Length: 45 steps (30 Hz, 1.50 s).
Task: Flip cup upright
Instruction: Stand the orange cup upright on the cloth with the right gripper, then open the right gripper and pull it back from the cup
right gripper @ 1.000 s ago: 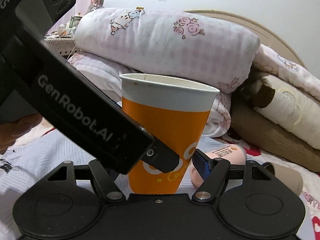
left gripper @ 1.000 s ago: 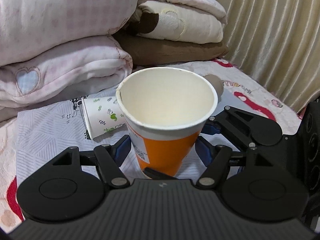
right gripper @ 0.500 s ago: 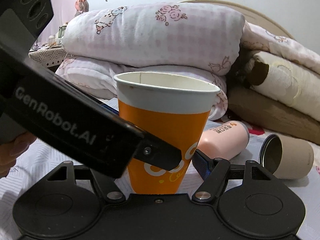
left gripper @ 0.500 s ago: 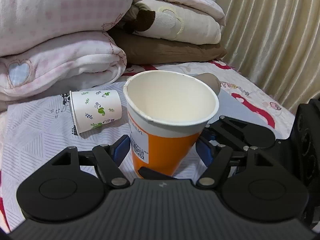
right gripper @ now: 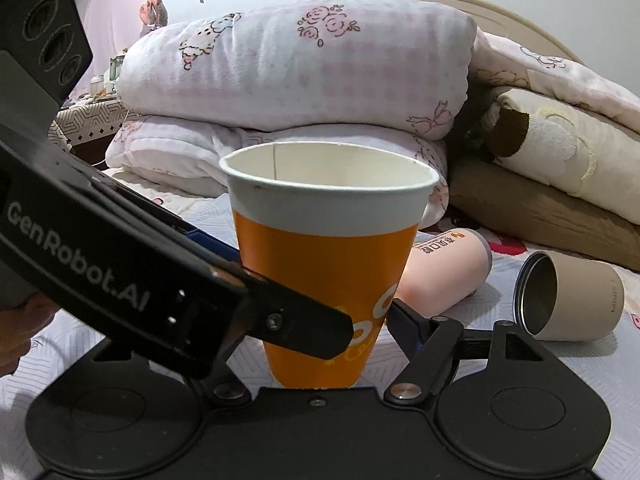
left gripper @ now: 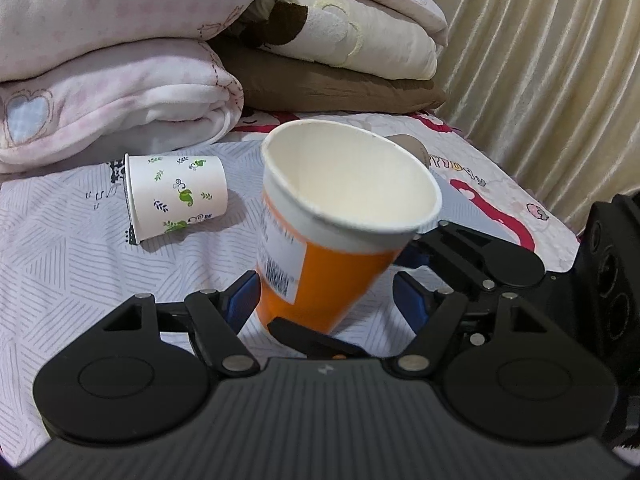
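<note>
A small white paper cup with green leaf prints [left gripper: 176, 196] is seen lying on its side on the grey-striped white bedsheet [left gripper: 60, 264], folded pink blankets [left gripper: 116, 92] stacked beyond it.

left tool [left gripper: 324, 300]: matte black ribbed body, two round lobes with disc insets, silver pivot screws, blue finger pads [left gripper: 240, 300] | right tool [right gripper: 320, 320]: same black housing, silver screws, blue pads | other unit seen across: white "GenRobot.AI" lettering, three round lens openings | bare skin at left edge
</note>
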Each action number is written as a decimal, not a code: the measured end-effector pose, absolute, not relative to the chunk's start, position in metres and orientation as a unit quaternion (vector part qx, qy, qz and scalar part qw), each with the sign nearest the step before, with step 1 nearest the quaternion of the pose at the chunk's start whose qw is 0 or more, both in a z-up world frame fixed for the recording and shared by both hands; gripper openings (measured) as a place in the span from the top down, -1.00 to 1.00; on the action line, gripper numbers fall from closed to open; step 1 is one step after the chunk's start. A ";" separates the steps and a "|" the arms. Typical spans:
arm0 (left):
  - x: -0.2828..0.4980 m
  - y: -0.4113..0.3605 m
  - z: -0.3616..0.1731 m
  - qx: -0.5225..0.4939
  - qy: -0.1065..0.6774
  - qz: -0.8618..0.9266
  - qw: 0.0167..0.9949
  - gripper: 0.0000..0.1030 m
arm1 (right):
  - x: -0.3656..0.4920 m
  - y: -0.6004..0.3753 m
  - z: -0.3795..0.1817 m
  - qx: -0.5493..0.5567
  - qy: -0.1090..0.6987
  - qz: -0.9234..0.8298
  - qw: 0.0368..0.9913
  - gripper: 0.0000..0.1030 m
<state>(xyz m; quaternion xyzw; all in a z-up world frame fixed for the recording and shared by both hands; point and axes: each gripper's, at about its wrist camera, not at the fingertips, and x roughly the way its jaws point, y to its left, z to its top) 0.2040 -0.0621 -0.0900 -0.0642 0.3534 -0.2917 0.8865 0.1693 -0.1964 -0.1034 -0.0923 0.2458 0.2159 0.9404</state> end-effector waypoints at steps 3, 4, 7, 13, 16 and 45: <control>0.202 -0.063 -0.088 -0.063 0.353 -0.286 0.889 -0.41 | 0.164 -0.198 -0.102 -0.092 0.235 0.206 0.945 -0.75; 0.200 -0.063 -0.088 -0.060 0.354 -0.284 0.889 -0.45 | 0.162 -0.199 -0.102 -0.094 0.232 0.200 0.947 -0.80; 0.199 -0.065 -0.090 -0.048 0.359 -0.275 0.891 -0.45 | 0.157 -0.202 -0.103 -0.111 0.233 0.197 0.946 -0.81; 0.185 -0.063 -0.086 -0.044 0.372 -0.262 0.889 -0.51 | 0.149 -0.223 -0.098 -0.064 0.251 0.176 0.950 -0.81; 0.176 -0.064 -0.081 -0.028 0.381 -0.254 0.888 -0.60 | 0.141 -0.226 -0.093 -0.067 0.258 0.162 0.950 -0.85; 0.041 -0.019 0.021 -0.046 0.379 -0.062 0.922 -0.61 | 0.044 -0.217 0.000 -0.066 0.267 0.152 0.949 -0.85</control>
